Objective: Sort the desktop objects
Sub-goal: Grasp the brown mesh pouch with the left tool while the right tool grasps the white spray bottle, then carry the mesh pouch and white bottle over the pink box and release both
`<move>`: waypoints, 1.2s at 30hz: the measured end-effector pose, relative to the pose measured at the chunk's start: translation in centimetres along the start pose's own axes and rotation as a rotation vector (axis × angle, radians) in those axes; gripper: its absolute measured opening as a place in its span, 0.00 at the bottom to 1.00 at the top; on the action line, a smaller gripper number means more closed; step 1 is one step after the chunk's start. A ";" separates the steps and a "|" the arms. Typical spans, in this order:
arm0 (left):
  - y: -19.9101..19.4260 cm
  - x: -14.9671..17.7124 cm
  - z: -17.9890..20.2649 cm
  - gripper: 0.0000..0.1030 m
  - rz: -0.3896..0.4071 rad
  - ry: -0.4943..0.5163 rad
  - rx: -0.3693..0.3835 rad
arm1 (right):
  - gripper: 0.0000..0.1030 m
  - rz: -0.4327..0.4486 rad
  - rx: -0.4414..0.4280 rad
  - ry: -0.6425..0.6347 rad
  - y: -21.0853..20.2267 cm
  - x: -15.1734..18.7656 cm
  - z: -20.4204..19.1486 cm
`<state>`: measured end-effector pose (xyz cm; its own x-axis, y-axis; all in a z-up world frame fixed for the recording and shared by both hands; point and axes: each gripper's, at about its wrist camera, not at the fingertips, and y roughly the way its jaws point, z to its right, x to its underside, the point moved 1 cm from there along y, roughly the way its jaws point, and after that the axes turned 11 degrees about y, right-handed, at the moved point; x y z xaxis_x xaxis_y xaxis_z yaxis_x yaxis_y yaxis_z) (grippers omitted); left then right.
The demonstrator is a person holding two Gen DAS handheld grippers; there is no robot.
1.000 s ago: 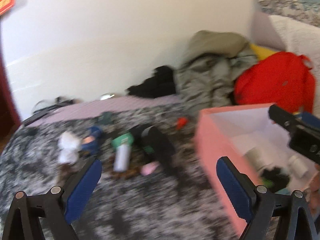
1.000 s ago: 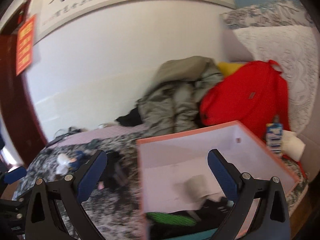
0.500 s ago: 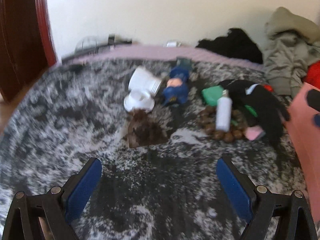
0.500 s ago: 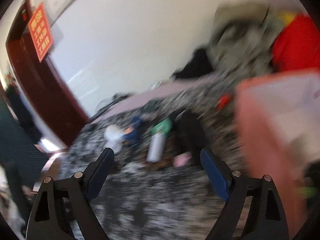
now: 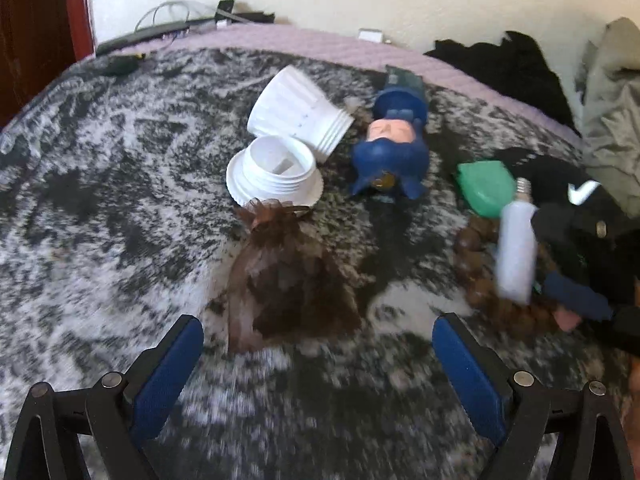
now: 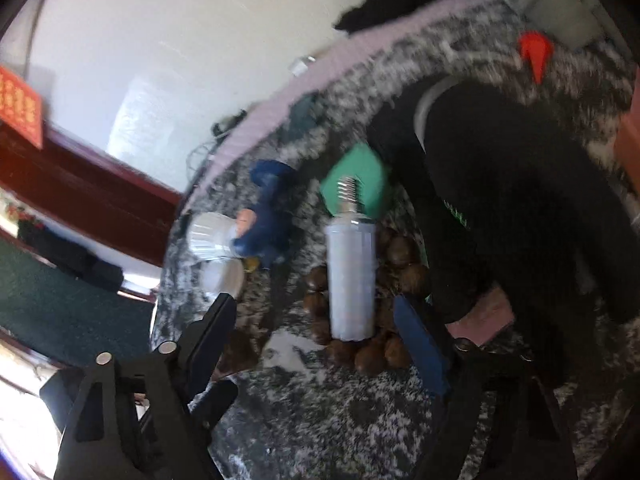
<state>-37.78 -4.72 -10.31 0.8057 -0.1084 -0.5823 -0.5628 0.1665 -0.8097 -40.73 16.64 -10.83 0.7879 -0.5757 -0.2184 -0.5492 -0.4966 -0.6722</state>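
Pink box gone from sight a moment after both grippers hung by it, the empty, wide-open left gripper (image 5: 316, 354) now faces the brown mesh pouch (image 5: 286, 276) mid-blanket while the empty, wide-open right gripper (image 6: 316, 334) straddles the white bulb (image 6: 352, 276) on brown beads (image 6: 362, 350), likely the next pick.

I am seeing the bead string (image 6: 362, 350) only in part: the white bulb (image 6: 351, 276) is lying across it and hiding its middle. In the left wrist view, the blanket (image 5: 320, 412) nearest the lens is smearing into blur. Right of the bulb, the black garment (image 6: 520, 200) is covering most of a pink item (image 6: 486, 320), and I cannot identify it. Beyond the garment, the grey-green clothing (image 5: 612, 120) is running off the frame edge. The small white thing (image 5: 370, 35) at the wall is too small to identify.
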 end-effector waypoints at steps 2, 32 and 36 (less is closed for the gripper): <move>1.1 -0.1 -0.1 0.93 -0.013 -0.008 -0.007 | 0.78 -0.008 0.017 0.011 1.0 0.1 0.2; -13.6 4.7 -0.5 0.20 0.166 -0.052 -0.039 | 0.27 -0.014 -0.158 -0.043 -7.1 5.9 -3.6; -16.2 5.9 -0.1 0.20 0.188 -0.034 -0.039 | 0.27 0.019 -0.183 -0.090 -10.6 7.7 -4.0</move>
<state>-23.96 -8.15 -0.64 0.6910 -0.0458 -0.7214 -0.7103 0.1422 -0.6894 -29.94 14.85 -2.51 0.7939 -0.5301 -0.2979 -0.5995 -0.6006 -0.5291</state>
